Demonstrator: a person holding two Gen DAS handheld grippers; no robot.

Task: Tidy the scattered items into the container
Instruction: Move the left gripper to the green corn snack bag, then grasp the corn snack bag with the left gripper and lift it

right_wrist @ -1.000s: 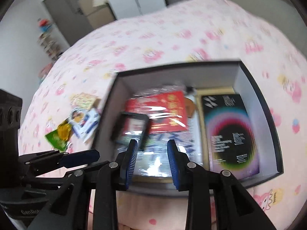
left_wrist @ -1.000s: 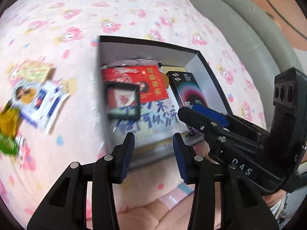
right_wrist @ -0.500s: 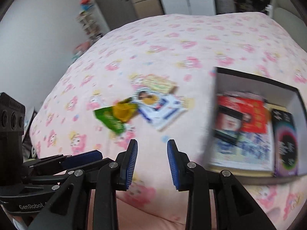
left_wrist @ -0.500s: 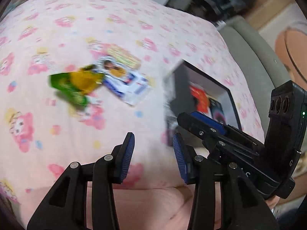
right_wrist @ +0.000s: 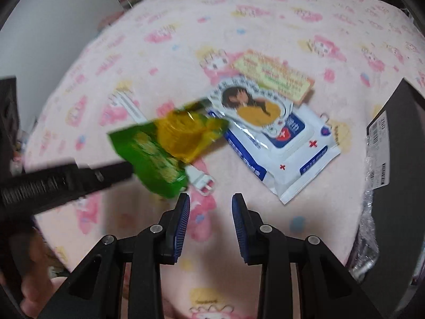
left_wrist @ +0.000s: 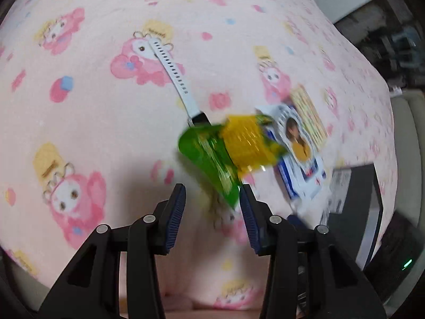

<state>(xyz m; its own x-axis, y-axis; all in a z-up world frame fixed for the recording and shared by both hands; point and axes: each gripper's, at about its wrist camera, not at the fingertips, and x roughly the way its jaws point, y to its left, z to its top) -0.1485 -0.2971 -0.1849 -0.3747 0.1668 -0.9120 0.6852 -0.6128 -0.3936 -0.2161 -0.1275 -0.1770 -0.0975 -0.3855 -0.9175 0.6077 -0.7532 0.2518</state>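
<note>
Left wrist view: the left gripper (left_wrist: 212,207) hangs over a pink patterned bed (left_wrist: 93,106), its jaws spread and grasping nothing. A green and yellow snack packet (left_wrist: 225,154) lies directly ahead, its lower corner reaching down between the fingertips and just beside the right-hand one. The packet's long axis slants from that corner up and to the right. A white watch strap (left_wrist: 172,77) runs away behind it, a white wipes pack (left_wrist: 300,170) lies to the right, and the dark container (left_wrist: 372,212) shows only at the right edge.

Right wrist view: the right gripper (right_wrist: 211,218) is also released and holds nothing. The same packet (right_wrist: 164,143) lies ahead and to its left, with the left gripper's black finger reaching its near left end. The wipes pack (right_wrist: 287,146) lies ahead to the right, a sticker card (right_wrist: 252,106) on top, and the container's wall (right_wrist: 393,186) is far right. Judged from both views, the left gripper is nearer the packet.
</note>
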